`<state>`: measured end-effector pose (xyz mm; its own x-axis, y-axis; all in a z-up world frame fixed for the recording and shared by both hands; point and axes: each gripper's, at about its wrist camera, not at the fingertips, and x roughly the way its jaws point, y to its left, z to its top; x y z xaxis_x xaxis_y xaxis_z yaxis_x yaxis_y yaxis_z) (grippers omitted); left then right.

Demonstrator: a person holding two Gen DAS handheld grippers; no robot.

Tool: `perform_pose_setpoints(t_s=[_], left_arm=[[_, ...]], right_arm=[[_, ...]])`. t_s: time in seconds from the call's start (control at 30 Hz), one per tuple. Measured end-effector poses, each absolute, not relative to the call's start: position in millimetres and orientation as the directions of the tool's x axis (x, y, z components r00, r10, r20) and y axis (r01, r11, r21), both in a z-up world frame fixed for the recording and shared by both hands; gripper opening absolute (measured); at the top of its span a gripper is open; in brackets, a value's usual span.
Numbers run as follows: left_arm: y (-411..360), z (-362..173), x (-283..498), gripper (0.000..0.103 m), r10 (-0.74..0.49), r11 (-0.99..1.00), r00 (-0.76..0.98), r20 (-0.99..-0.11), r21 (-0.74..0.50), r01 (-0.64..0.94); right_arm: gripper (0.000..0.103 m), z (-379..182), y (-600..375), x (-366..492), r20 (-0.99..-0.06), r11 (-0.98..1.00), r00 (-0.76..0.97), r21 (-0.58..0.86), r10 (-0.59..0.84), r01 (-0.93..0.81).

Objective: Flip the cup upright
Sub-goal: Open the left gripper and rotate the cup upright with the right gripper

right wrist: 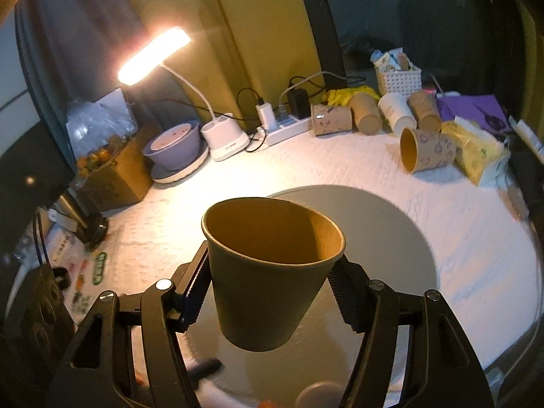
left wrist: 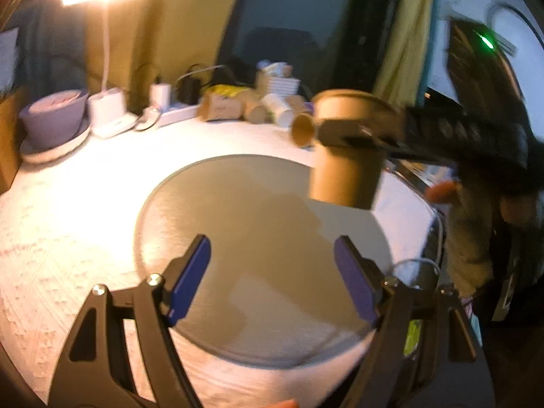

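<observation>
A plain brown paper cup (right wrist: 268,278) is held upright, mouth up, between the black fingers of my right gripper (right wrist: 268,292), above the grey round mat (right wrist: 391,224). In the left wrist view the same cup (left wrist: 346,166) hangs above the far right edge of the mat (left wrist: 238,210), clamped by the right gripper (left wrist: 343,132) from the right. My left gripper (left wrist: 272,272) is open and empty, blue pads wide apart, low over the near part of the mat.
Several paper cups (right wrist: 425,149) lie on their sides at the back right, beside a yellow pack (right wrist: 476,149) and a white basket (right wrist: 397,78). A lit desk lamp (right wrist: 224,139), power strip (right wrist: 289,129) and purple bowl (right wrist: 173,146) stand at the back left.
</observation>
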<state>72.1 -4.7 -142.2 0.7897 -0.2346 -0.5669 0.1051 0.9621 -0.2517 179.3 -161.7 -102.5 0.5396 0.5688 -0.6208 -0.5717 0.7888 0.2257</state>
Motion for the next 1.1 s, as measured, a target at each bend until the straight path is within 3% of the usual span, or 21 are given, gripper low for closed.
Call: perform_pose_setpoints(t_s=[0.5,1.1], left_arm=[[46,-148,130,0.076,-0.136,0.955,0.771,-0.623,-0.291,-0.066],[58,-172,152,0.076,-0.118,0.946,0.719,-0.685,-0.298,-0.128]], right_arm=[[0.068,-132,-133,210,-0.62,0.796,0.604,0.055,0.501,-0.603],[0.068,-165,-108,210,-0.621,0.758,0.64,-0.111,0.452,-0.643]])
